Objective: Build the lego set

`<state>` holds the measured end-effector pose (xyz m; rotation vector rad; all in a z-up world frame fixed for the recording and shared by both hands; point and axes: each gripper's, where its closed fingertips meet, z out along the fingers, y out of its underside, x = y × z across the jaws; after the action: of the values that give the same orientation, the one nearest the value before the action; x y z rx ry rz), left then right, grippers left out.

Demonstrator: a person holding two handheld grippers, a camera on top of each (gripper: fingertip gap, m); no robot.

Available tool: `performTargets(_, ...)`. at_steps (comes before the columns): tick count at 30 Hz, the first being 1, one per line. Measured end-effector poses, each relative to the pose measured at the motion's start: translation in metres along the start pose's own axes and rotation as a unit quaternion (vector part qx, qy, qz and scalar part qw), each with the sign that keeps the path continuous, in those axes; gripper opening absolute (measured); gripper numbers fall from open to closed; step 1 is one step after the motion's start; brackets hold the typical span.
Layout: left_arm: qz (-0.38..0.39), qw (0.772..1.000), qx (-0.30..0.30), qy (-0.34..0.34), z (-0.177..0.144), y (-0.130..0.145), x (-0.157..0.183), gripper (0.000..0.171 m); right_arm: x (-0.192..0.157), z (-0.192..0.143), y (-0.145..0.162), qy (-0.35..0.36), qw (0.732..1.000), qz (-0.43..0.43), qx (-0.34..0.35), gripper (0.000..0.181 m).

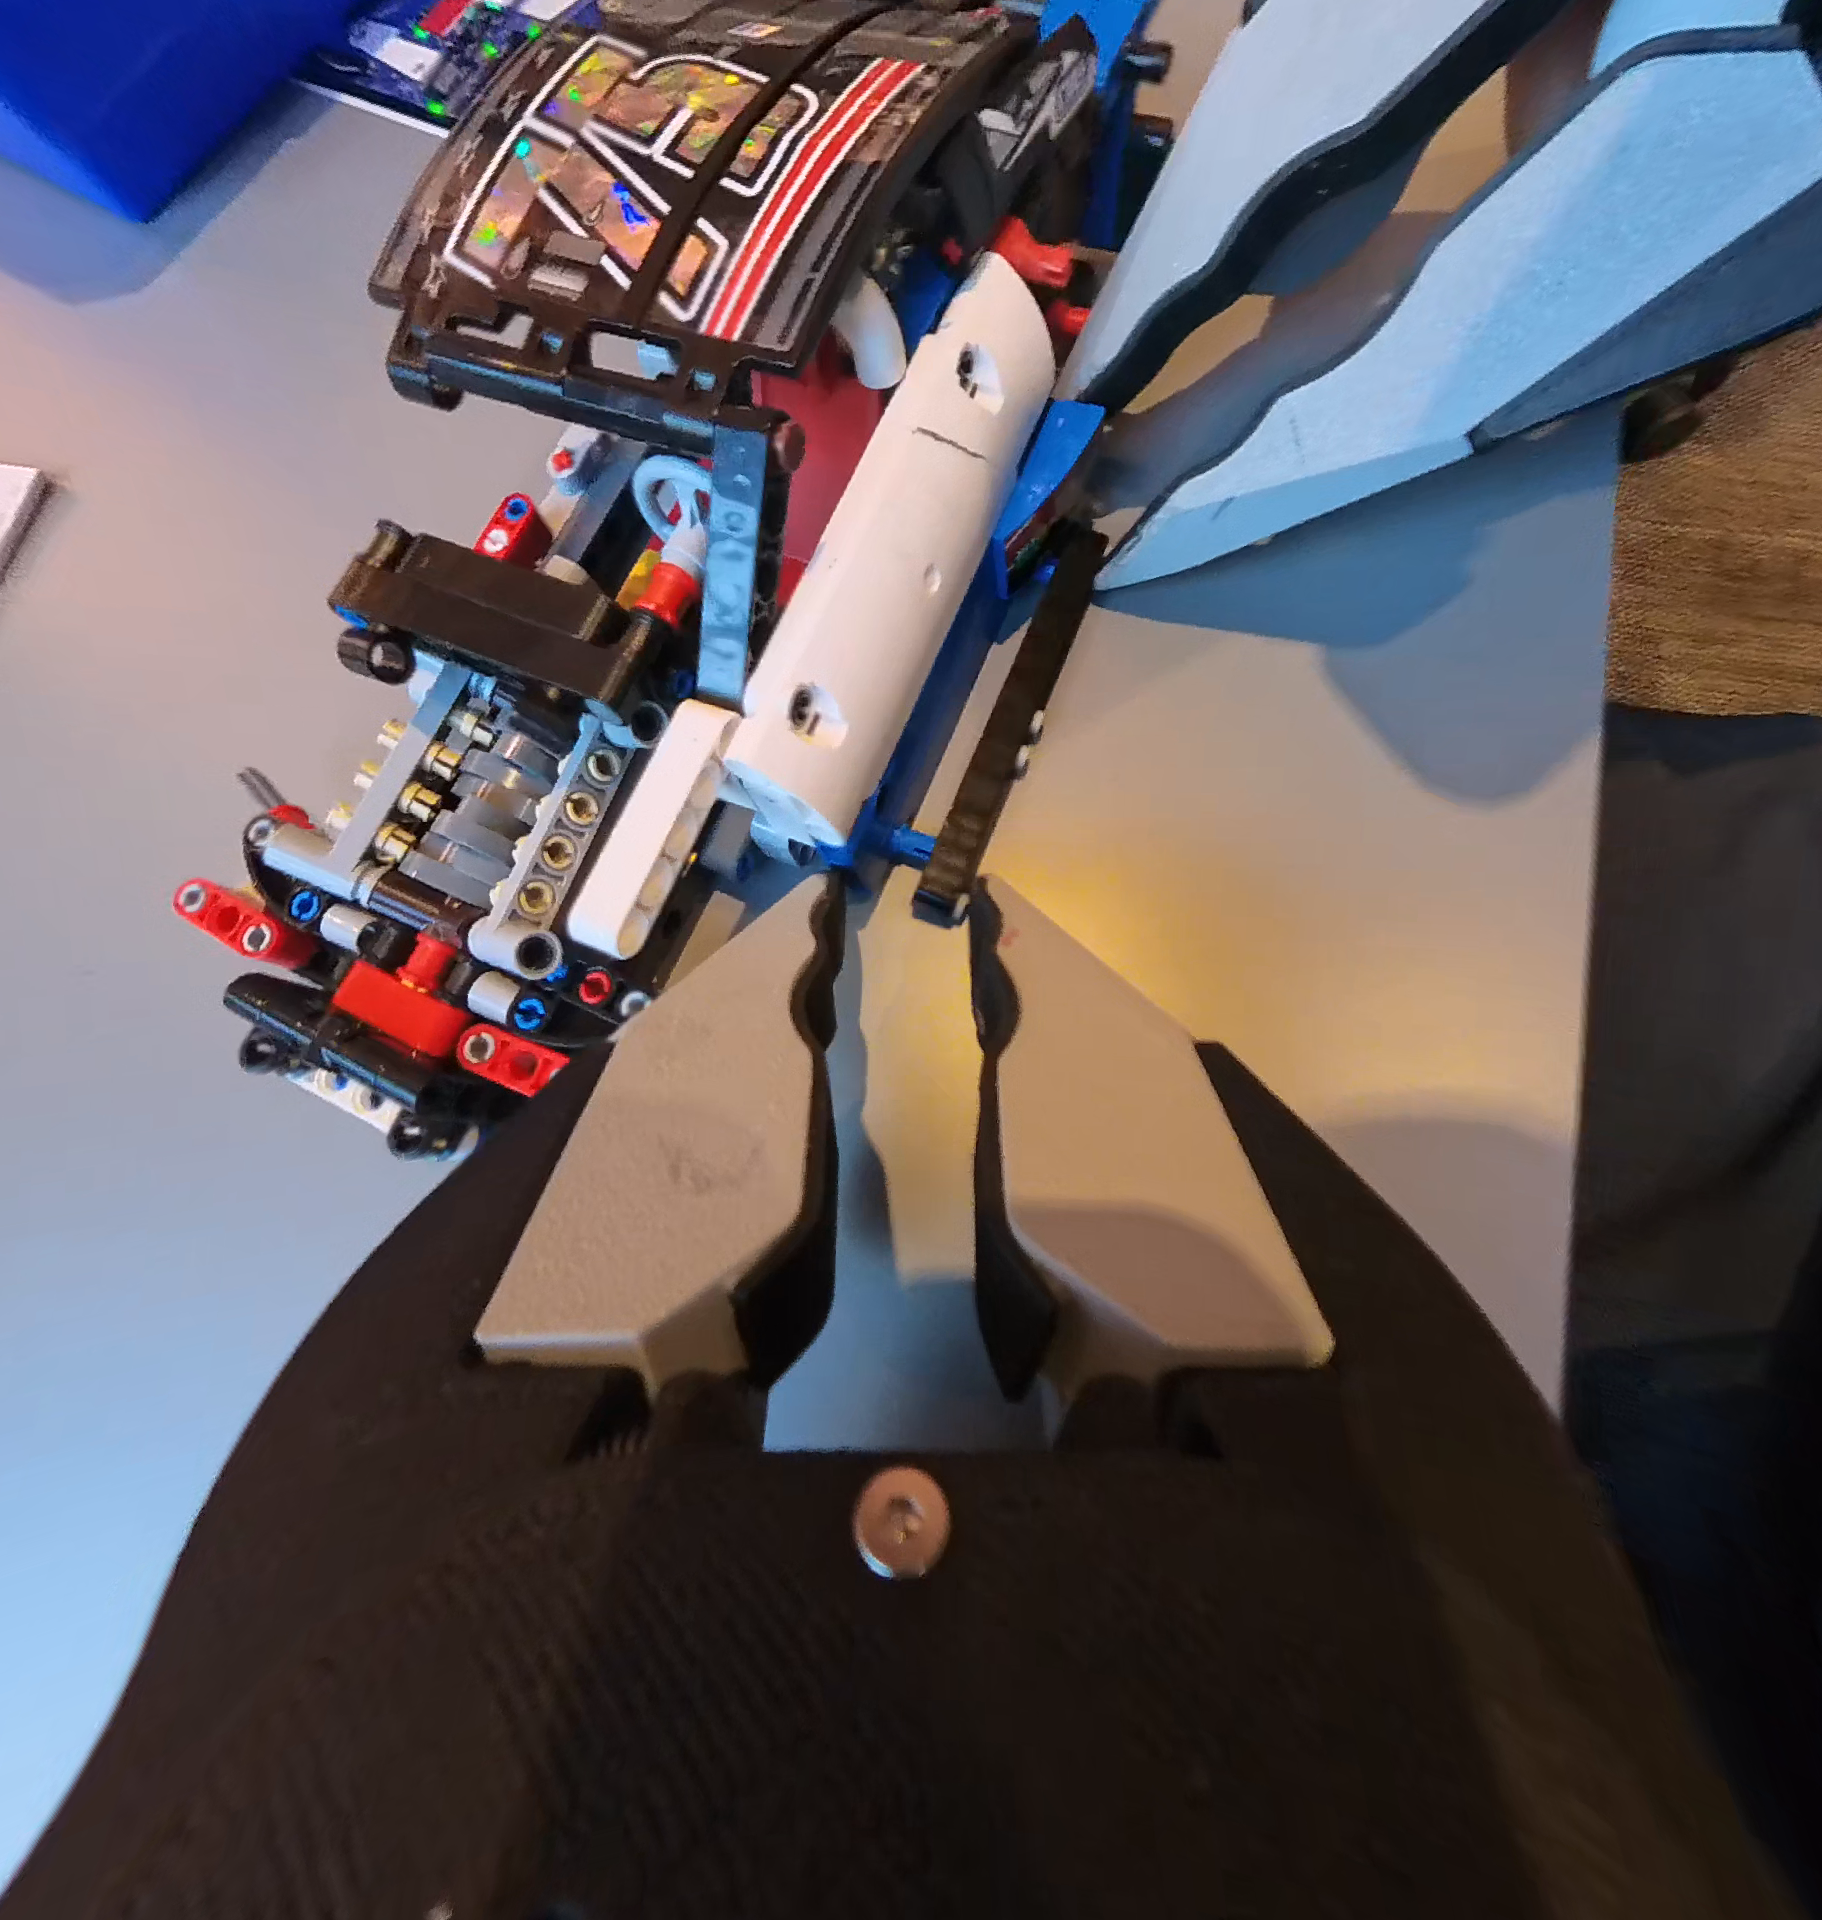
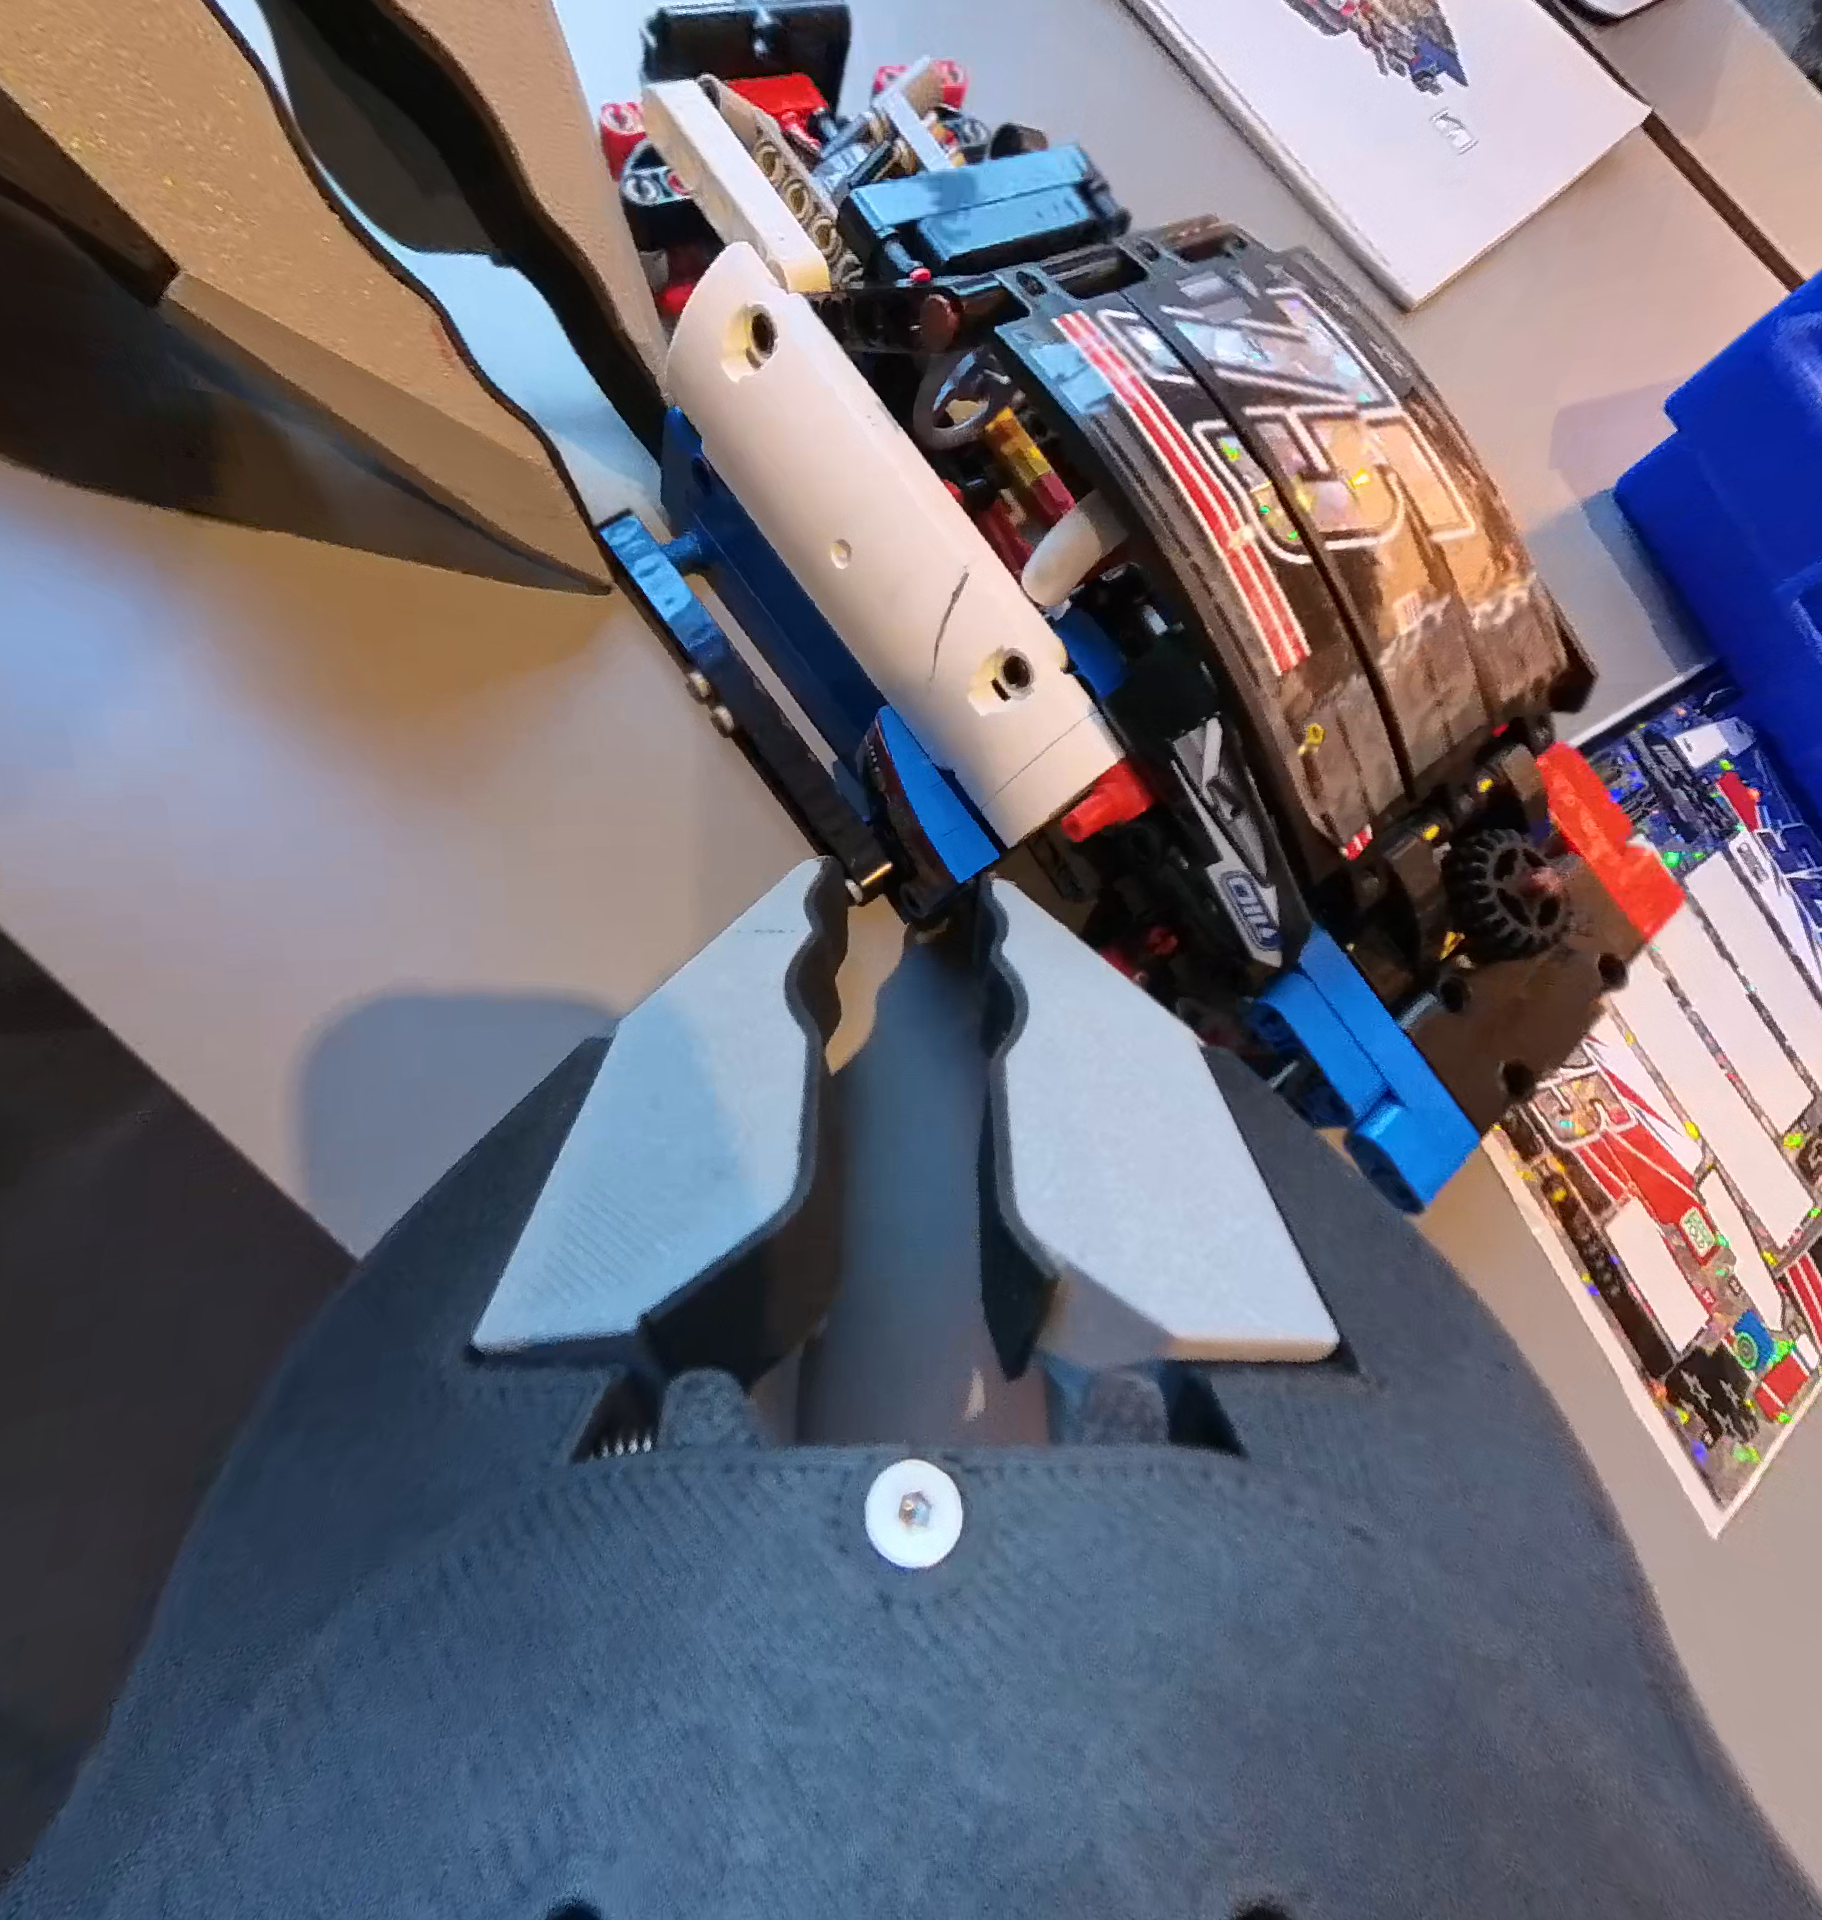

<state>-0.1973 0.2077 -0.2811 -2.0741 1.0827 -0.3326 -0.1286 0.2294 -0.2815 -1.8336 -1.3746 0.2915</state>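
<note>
A partly built Lego car (image 1: 886, 582) lies on its side on the grey table, with a white side panel, a black stickered roof (image 1: 658, 187) and a blue frame. A long black beam (image 1: 1021, 707) runs along its blue side. My left gripper (image 1: 905, 902) is closed on the beam's near end and a blue pin. My right gripper (image 2: 907, 888) is closed on the beam's (image 2: 772, 748) other end against the car (image 2: 865, 540). Each gripper shows in the other's view: the right one's fingers (image 1: 1406, 260), the left one's fingers (image 2: 419, 364).
A blue bin (image 2: 1780, 499) and a sticker sheet (image 2: 1717, 1143) lie just beyond the car. A white booklet (image 2: 1406, 135) lies at the back. The table edge and brown carpet (image 1: 1738, 520) are close on the beam side.
</note>
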Motion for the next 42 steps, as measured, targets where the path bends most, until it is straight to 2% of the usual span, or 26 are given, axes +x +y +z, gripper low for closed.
performTargets(6,-0.026,1.000,-0.004,0.010,0.000,-0.002,0.018,0.019,0.003,-0.011,0.012,-0.002,1.000,0.006,0.010,0.020)
performTargets(11,-0.034,0.999,-0.008,0.031,-0.017,0.006,0.026,0.026,0.007,-0.025,0.017,0.018,1.000,-0.005,0.021,0.017)
performTargets(17,-0.063,0.997,0.033,0.005,-0.063,-0.012,-0.012,0.034,0.005,-0.030,0.024,0.027,0.999,-0.021,0.013,0.022)
performTargets(19,-0.078,0.996,0.037,0.006,-0.071,-0.019,-0.024,0.043,0.005,-0.032,0.023,0.032,0.999,-0.026,0.014,0.022)
performTargets(21,-0.076,0.996,0.040,0.013,-0.075,-0.026,-0.031,0.045,0.006,-0.037,0.022,0.034,0.999,-0.025,0.019,0.022)
performTargets(25,-0.059,0.998,0.024,0.003,-0.067,-0.025,-0.047,0.052,0.007,-0.046,0.022,0.033,0.999,-0.018,0.034,0.021)
performTargets(28,-0.068,0.997,0.012,0.023,-0.054,-0.022,-0.049,0.069,0.007,-0.049,0.025,0.035,0.999,-0.009,0.038,0.020)
performTargets(31,-0.079,0.995,-0.008,0.056,-0.044,-0.027,-0.044,0.094,0.007,-0.051,0.028,0.032,0.999,-0.001,0.041,0.019)
performTargets(37,0.004,0.997,-0.054,0.053,-0.022,-0.047,-0.046,0.109,-0.003,-0.053,0.015,0.016,0.997,-0.026,0.074,0.020)
performTargets(42,0.038,0.984,-0.141,0.097,0.005,-0.036,-0.035,0.112,-0.008,-0.044,0.014,0.014,0.996,-0.064,0.058,0.023)
